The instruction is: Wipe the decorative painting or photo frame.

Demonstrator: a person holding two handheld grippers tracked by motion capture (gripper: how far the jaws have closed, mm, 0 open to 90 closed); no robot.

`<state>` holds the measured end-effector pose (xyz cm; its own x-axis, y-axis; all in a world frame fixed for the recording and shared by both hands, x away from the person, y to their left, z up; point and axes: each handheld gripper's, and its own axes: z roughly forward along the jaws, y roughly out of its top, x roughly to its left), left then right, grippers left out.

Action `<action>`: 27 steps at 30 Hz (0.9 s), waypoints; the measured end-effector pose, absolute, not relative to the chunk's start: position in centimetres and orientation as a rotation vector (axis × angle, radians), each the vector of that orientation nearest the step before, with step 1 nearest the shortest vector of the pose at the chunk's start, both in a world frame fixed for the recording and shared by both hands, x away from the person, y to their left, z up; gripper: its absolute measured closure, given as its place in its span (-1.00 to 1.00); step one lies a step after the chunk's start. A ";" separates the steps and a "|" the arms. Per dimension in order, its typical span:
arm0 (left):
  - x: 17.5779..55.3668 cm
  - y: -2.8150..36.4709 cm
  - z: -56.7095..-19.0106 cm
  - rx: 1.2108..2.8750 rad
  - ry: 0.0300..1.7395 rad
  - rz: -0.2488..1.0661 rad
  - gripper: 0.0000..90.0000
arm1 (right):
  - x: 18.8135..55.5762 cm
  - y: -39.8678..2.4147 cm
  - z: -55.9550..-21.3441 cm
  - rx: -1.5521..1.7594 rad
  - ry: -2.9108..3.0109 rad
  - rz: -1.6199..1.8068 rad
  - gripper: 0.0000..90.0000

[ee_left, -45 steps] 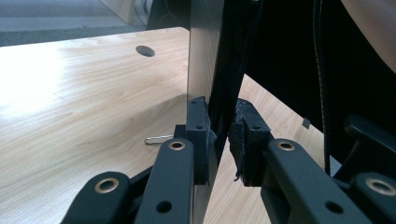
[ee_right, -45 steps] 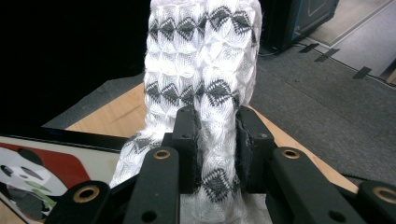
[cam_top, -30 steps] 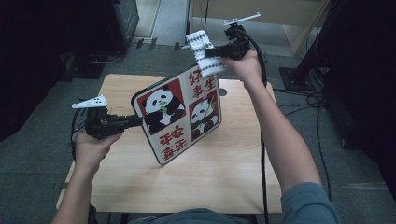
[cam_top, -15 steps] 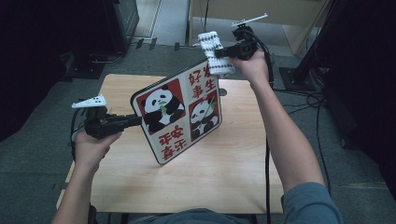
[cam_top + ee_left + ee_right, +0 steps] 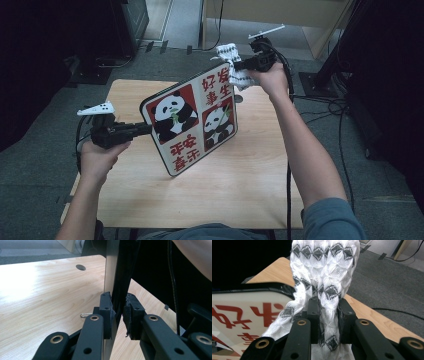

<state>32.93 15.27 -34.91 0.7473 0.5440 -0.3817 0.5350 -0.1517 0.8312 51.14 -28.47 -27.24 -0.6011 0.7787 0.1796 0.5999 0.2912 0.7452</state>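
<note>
The panda tray [image 5: 192, 125], a flat board with a black rim and red characters beside two panda pictures, is standing tilted above the bench [image 5: 250, 185], its printed face turned up toward the high camera. The left gripper [image 5: 142, 129] is clamping the tray's left edge; in the left gripper view its fingers [image 5: 106, 315] are pressing on either side of the thin board [image 5: 111, 277], with the bench's pale wood [image 5: 50, 290] spreading behind. At the tray's upper right corner a white cloth [image 5: 232, 65] with a black diamond pattern is lying against the rim. The right gripper [image 5: 240, 65] is holding that cloth: its fingers [image 5: 313, 315] have just been closing and are now squeezing the bunched fabric [image 5: 324, 270] between them, right beside the tray's corner [image 5: 262, 287]. Grey carpet floor [image 5: 165, 65] is surrounding the bench.
</note>
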 end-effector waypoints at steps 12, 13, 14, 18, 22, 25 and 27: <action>32.9 15.3 -34.9 1.804 0.843 0.010 0.74 | 50.7 -28.8 -29.1 1.291 2.358 1.188 0.71; 32.9 15.3 -34.9 1.801 0.845 0.008 0.74 | 50.6 -28.8 -29.3 1.291 2.360 1.188 0.71; 32.9 15.3 -34.9 1.802 0.845 0.009 0.74 | 50.6 -28.8 -29.4 1.291 2.363 1.184 0.71; 32.9 15.3 -34.9 1.804 0.843 0.010 0.74 | 50.3 -28.9 -29.9 1.284 2.351 1.185 0.72; 32.9 15.3 -34.9 1.803 0.844 0.012 0.74 | 50.1 -29.0 -30.4 1.290 2.354 1.183 0.72; 32.9 15.3 -34.9 1.804 0.843 0.011 0.74 | 49.9 -29.0 -30.7 1.287 2.352 1.185 0.72; 32.9 15.3 -34.9 1.803 0.844 0.012 0.74 | 49.9 -29.1 -30.8 1.289 2.353 1.184 0.72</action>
<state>32.92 15.26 -34.95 0.7470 0.5460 -0.3794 0.5351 -0.1550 0.8304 49.88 -29.06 -30.78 -0.5961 0.7814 0.1846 0.6138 0.2953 0.7321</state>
